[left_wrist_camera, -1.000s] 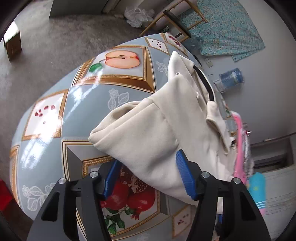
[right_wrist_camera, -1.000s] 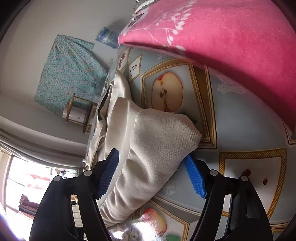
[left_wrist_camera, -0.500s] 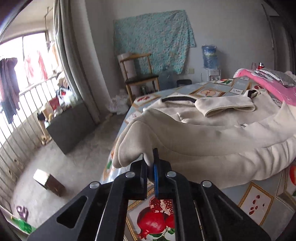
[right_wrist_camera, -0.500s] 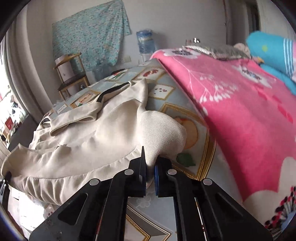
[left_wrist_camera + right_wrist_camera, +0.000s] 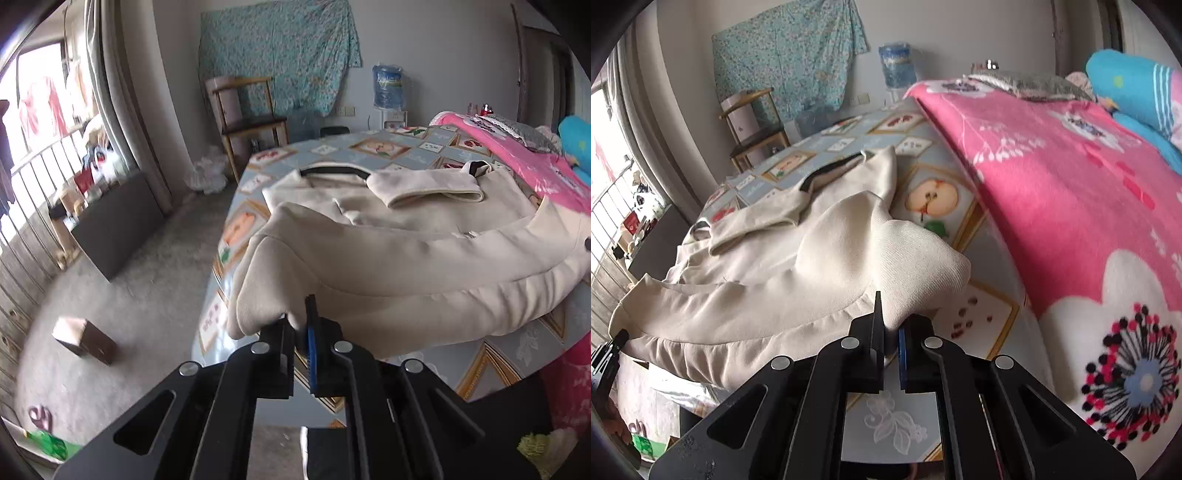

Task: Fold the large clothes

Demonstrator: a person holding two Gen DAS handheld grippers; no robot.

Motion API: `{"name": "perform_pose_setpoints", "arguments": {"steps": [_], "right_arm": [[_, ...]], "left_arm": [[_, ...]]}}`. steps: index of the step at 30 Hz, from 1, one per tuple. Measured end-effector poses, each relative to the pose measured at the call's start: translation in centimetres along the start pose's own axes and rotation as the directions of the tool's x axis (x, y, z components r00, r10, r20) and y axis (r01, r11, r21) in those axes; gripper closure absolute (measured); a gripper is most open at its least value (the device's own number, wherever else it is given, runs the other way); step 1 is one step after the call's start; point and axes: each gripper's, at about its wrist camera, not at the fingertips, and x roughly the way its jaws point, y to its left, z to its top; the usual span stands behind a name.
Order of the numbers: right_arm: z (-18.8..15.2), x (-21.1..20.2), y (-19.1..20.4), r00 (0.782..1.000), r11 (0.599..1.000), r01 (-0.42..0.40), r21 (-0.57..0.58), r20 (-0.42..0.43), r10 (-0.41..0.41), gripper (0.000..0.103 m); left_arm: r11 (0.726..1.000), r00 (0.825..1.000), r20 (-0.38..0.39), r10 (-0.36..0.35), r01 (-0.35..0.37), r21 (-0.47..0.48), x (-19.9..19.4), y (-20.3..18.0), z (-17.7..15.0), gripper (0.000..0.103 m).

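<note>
The cream jacket (image 5: pixel 406 236) lies across the fruit-print table (image 5: pixel 384 151), its long near hem running between the left gripper (image 5: pixel 301 332) and right gripper (image 5: pixel 890 332), each pinched tight on one corner at bottom centre of its frame.

The cream jacket (image 5: pixel 406 251) runs off the right edge of the left wrist view, so its far end cannot be seen. Its near corner goes in between the fingers of the left gripper (image 5: pixel 303 332) and is hidden there. In the right wrist view another corner is hidden inside the right gripper (image 5: pixel 888 332). The jacket covers much of the table cloth (image 5: pixel 982 314) under it. The things behind the railing (image 5: pixel 40 177) at far left are too blurry to tell.
</note>
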Motion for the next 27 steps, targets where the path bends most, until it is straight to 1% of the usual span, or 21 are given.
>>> {"name": "perform_pose_setpoints", "arguments": {"steps": [2,3,4,5,6,7,9,10,11,12,13,15,16,17,18,19,21,22,24,25,27], "right_arm": [[-0.4,0.9,-0.8,0.999,0.999,-0.030,0.023,-0.033,0.031,0.092],[-0.5,1.2,-1.4,0.998,0.998,-0.044,0.039,-0.048,0.046,0.087],[-0.4,1.4,-1.8,0.995,0.997,-0.062,0.053,-0.070,0.066,0.078],[-0.3,1.4,-2.3,0.992,0.995,-0.070,0.065,-0.099,0.076,0.073],[-0.3,1.1,-2.8,0.990,0.996,-0.066,0.067,-0.123,0.074,0.064],[-0.2,0.5,-3.1,0.990,0.998,-0.042,0.056,-0.133,0.050,0.050],[0.3,-1.3,-3.6,0.993,1.000,0.003,0.021,-0.120,0.000,0.041],[0.4,-2.2,-3.8,0.994,1.000,0.006,0.014,-0.113,-0.005,0.040],[0.8,-3.0,-3.9,0.995,1.000,0.006,0.012,-0.104,-0.005,0.040],[1.3,-3.8,-3.6,0.996,1.000,-0.009,0.004,-0.091,0.009,0.039],[1.8,-4.3,-3.0,0.996,0.999,-0.035,-0.013,-0.078,0.034,0.038],[3.2,-4.4,-0.3,0.992,0.990,-0.115,-0.083,-0.063,0.110,0.038],[3.8,-4.1,1.4,0.984,0.977,-0.172,-0.126,-0.070,0.165,0.038],[4.3,-3.5,3.5,0.970,0.955,-0.238,-0.175,-0.084,0.227,0.038],[4.7,-2.6,5.6,0.954,0.929,-0.297,-0.220,-0.107,0.280,0.038],[4.8,-1.6,8.1,0.932,0.894,-0.359,-0.266,-0.147,0.331,0.038],[4.8,0.9,12.9,0.876,0.811,-0.480,-0.335,-0.240,0.419,0.039],[4.7,2.1,14.9,0.857,0.780,-0.511,-0.360,-0.284,0.430,0.039],[4.4,4.5,18.8,0.823,0.714,-0.562,-0.417,-0.366,0.434,0.039],[4.2,5.5,20.2,0.815,0.693,-0.573,-0.437,-0.393,0.426,0.039],[3.8,7.5,22.7,0.795,0.654,-0.596,-0.466,-0.454,0.401,0.039]], "left_arm": [[0.996,0.996,-0.075,-0.055,0.049,-0.074,1.5,1.1,-0.9,0.094],[0.989,0.988,-0.114,-0.103,0.089,-0.118,2.1,1.8,-1.2,0.092],[0.977,0.979,-0.136,-0.152,0.128,-0.172,2.6,2.7,-1.5,0.089],[0.963,0.970,-0.147,-0.196,0.161,-0.218,2.5,3.4,-1.8,0.086],[0.947,0.960,-0.149,-0.237,0.194,-0.256,2.4,4.1,-2.0,0.082],[0.935,0.953,-0.146,-0.267,0.219,-0.280,2.1,4.5,-2.2,0.080],[0.910,0.938,-0.139,-0.319,0.261,-0.322,1.1,5.9,-2.3,0.078],[0.901,0.935,-0.130,-0.330,0.272,-0.337,0.6,6.3,-2.4,0.077],[0.898,0.939,-0.111,-0.326,0.271,-0.347,-0.2,6.7,-2.3,0.075],[0.899,0.946,-0.082,-0.314,0.268,-0.346,-1.0,7.1,-2.2,0.070],[0.900,0.950,-0.053,-0.307,0.272,-0.341,-1.8,7.4,-1.9,0.067],[0.897,0.951,-0.018,-0.307,0.283,-0.340,-2.3,7.5,-1.2,0.066],[0.893,0.950,-0.005,-0.313,0.292,-0.343,-2.2,7.5,-0.8,0.065],[0.891,0.948,-0.002,-0.318,0.298,-0.344,-1.7,7.5,-0.2,0.065],[0.895,0.950,-0.009,-0.312,0.291,-0.340,-1.0,7.2,0.3,0.065],[0.903,0.955,-0.023,-0.297,0.273,-0.331,-0.2,6.8,0.8,0.065],[0.920,0.961,-0.039,-0.272,0.248,-0.302,1.9,5.8,1.8,0.065],[0.930,0.966,-0.058,-0.250,0.223,-0.292,3.0,5.3,2.2,0.065],[0.934,0.961,-0.084,-0.264,0.233,-0.272,5.3,4.4,2.8,0.065],[0.941,0.966,-0.102,-0.239,0.205,-0.269,6.5,4.1,3.0,0.065],[0.952,0.968,-0.120,-0.218,0.185,-0.242,8.1,3.3,3.2,0.065]]}}
